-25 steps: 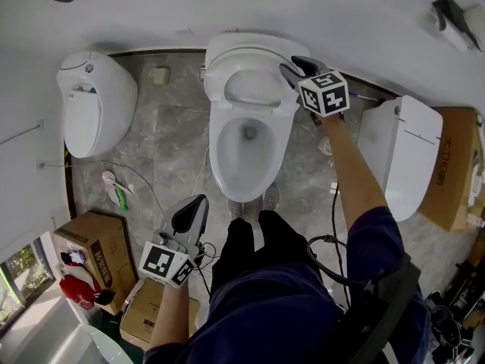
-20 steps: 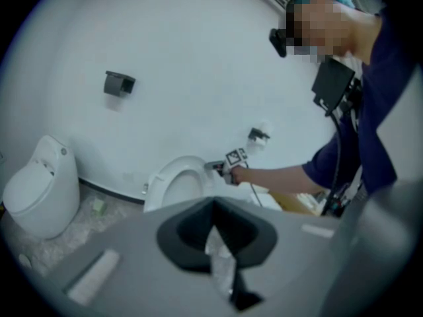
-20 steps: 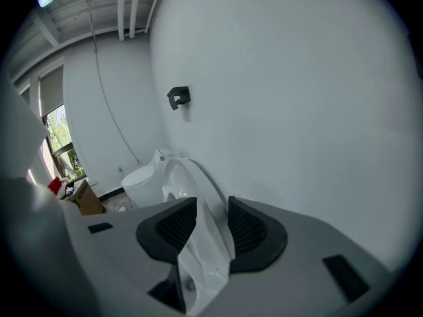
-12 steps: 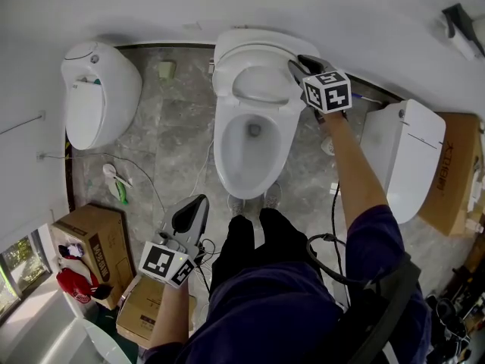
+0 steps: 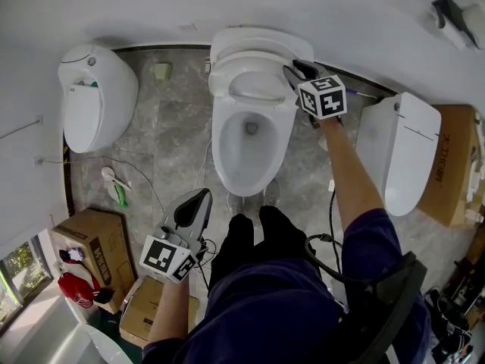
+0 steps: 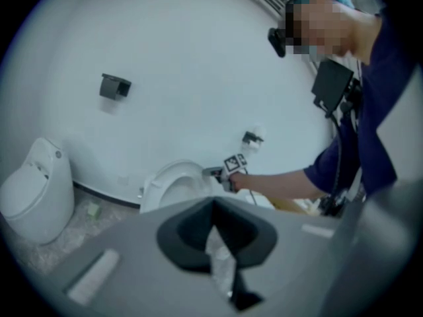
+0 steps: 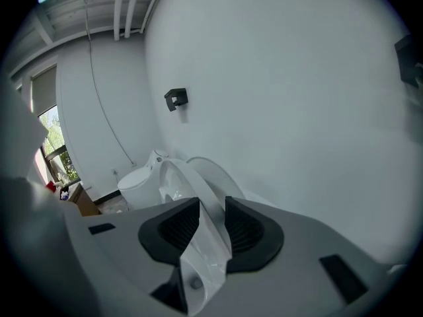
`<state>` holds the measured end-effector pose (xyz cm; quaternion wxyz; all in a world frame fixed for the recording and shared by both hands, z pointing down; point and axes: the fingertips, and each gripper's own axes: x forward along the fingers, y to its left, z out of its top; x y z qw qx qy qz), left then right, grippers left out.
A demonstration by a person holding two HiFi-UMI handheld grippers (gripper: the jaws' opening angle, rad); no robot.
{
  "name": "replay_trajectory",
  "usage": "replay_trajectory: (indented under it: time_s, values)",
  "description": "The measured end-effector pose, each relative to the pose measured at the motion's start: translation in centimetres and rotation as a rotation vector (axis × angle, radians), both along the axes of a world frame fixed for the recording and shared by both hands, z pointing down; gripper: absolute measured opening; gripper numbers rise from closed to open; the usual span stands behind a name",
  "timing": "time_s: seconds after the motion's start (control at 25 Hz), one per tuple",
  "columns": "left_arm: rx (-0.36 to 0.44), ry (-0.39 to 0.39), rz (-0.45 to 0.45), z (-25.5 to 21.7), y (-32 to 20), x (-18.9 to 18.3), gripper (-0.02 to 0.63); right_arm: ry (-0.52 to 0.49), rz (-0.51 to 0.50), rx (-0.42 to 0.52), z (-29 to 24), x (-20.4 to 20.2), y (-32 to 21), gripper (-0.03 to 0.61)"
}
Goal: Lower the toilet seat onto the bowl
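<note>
The white toilet (image 5: 246, 154) stands in the middle of the head view with its ring seat (image 5: 254, 86) raised against the lid (image 5: 250, 45). My right gripper (image 5: 292, 70) is at the seat's right edge. In the right gripper view the seat's rim (image 7: 213, 243) runs between the pads of this gripper (image 7: 211, 226). The jaws have just been closing and now press on the rim. My left gripper (image 5: 198, 198) hangs low beside my left leg, well away from the toilet. Its jaws (image 6: 211, 236) stand together with nothing in them.
Another white toilet (image 5: 95, 101) stands to the left and a third (image 5: 405, 154) to the right. Cardboard boxes (image 5: 95, 249) lie at the lower left and one (image 5: 455, 165) at the far right. Cables run over the grey stone floor (image 5: 170, 150). My feet (image 5: 250, 199) are just before the bowl.
The right gripper has edged slightly toward me at the seat's right rim. The left gripper has stayed where it was.
</note>
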<state>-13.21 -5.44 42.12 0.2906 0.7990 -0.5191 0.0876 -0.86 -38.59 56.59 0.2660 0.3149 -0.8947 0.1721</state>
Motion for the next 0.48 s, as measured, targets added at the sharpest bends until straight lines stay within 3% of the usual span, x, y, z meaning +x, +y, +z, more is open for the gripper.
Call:
replay_trajectory:
  time_s: [0.48]
  values:
    - [0.021, 0.012, 0.067, -0.8, 0.9, -0.4, 0.003, 0.010, 0.018, -0.008, -0.4, 0.3, 3.9, 0.118]
